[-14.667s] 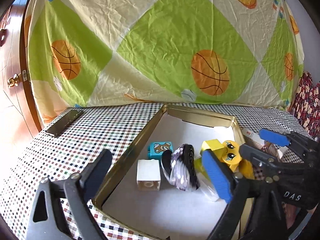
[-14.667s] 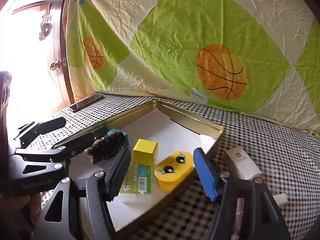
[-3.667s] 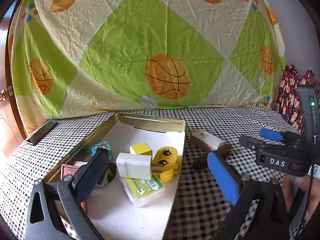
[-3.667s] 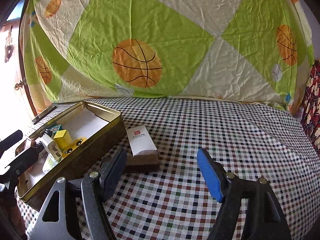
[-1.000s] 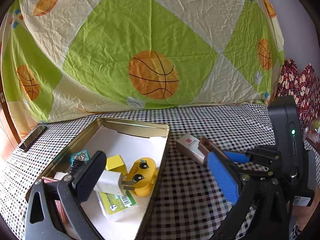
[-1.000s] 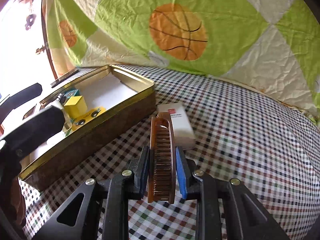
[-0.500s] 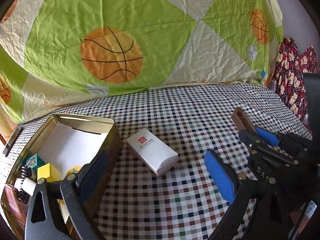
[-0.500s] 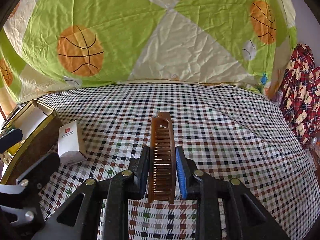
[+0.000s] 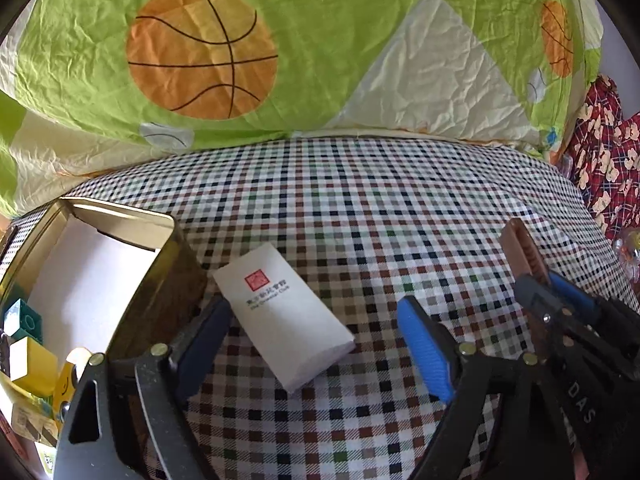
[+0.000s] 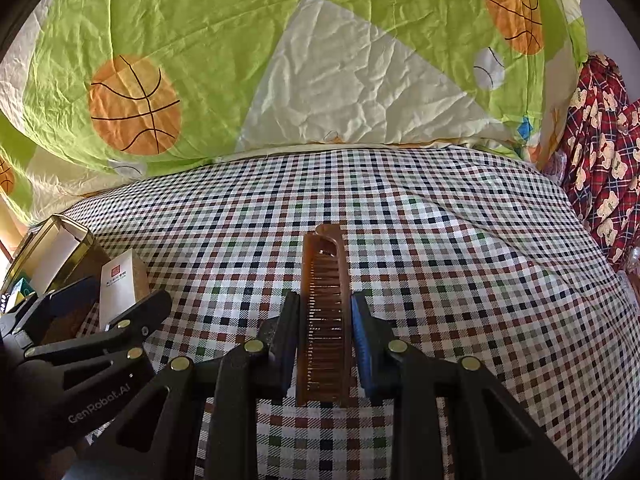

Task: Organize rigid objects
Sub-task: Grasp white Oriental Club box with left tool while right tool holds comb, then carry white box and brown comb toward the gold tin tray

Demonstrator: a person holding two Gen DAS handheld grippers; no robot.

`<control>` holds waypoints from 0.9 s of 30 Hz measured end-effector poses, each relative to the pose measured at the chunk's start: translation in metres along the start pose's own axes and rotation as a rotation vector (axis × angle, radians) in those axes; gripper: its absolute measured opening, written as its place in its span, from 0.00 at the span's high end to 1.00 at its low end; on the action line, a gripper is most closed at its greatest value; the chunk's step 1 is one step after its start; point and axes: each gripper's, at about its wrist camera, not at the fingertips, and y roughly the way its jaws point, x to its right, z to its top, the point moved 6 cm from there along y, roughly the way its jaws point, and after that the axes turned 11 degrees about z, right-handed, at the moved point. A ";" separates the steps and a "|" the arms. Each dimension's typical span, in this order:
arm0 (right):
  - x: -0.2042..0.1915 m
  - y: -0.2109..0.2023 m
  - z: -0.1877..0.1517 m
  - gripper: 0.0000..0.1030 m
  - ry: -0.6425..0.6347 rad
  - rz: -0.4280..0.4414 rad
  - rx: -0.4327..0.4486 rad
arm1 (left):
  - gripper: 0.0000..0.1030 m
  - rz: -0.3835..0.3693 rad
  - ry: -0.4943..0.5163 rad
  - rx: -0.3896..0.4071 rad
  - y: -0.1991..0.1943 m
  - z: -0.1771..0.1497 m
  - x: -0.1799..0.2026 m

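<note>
My right gripper [image 10: 324, 316] is shut on a brown comb [image 10: 324, 288] and holds it above the checked cloth; the comb [image 9: 524, 256] also shows at the right of the left wrist view. My left gripper [image 9: 316, 328] is open, its fingers either side of a white box [image 9: 280, 312] with a red stamp that lies on the cloth. The white box [image 10: 116, 288] also shows in the right wrist view. A gold tin [image 9: 168, 276] lies just left of the box, holding a yellow block [image 9: 28, 364] and a teal block [image 9: 20, 320].
A checked tablecloth [image 10: 440, 240] covers the surface. A green and cream basketball sheet [image 10: 320, 60] hangs behind. Red patterned fabric [image 10: 600, 140] lies at the right edge. The left gripper's body [image 10: 80, 360] sits low left in the right wrist view.
My left gripper has moved closer to the white box, which now lies between its fingers. My right gripper still holds the comb and has turned further right, away from the tin.
</note>
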 end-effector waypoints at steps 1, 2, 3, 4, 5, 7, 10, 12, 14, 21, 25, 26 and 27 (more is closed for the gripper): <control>0.000 0.000 0.000 0.73 -0.002 0.000 -0.001 | 0.18 -0.003 -0.005 -0.018 0.004 0.000 0.001; -0.001 0.000 0.000 0.73 -0.004 0.000 -0.002 | 0.20 -0.010 -0.015 -0.029 0.007 0.001 0.001; -0.001 0.001 0.000 0.73 -0.007 -0.002 -0.003 | 0.23 -0.013 -0.017 -0.033 0.009 0.002 0.001; -0.002 0.001 0.000 0.73 -0.011 -0.002 -0.002 | 0.26 -0.011 -0.015 -0.037 0.010 0.003 0.003; -0.003 0.000 0.000 0.73 -0.017 -0.003 0.000 | 0.27 -0.010 -0.014 -0.046 0.013 0.004 0.004; -0.004 0.000 0.000 0.73 -0.027 -0.003 0.004 | 0.43 -0.022 -0.021 -0.078 0.020 0.003 0.005; -0.005 -0.002 0.000 0.73 -0.029 0.002 0.013 | 0.61 -0.026 -0.028 -0.073 0.019 0.004 0.003; -0.005 -0.005 0.001 0.73 -0.027 0.007 0.024 | 0.61 -0.044 -0.026 -0.068 0.016 0.002 0.002; -0.005 -0.008 0.001 0.73 -0.028 0.011 0.041 | 0.61 -0.056 -0.035 -0.065 0.014 0.001 0.000; -0.010 -0.018 0.003 0.73 -0.034 0.031 0.091 | 0.61 -0.067 -0.036 0.006 -0.009 -0.004 -0.010; -0.016 -0.022 0.003 0.73 -0.046 0.053 0.112 | 0.61 -0.049 -0.028 0.062 -0.021 -0.004 -0.014; -0.018 -0.024 0.003 0.73 -0.053 0.055 0.120 | 0.61 -0.045 -0.024 0.077 -0.025 -0.005 -0.015; -0.020 -0.026 0.003 0.73 -0.058 0.056 0.126 | 0.61 -0.043 -0.019 0.092 -0.029 -0.005 -0.016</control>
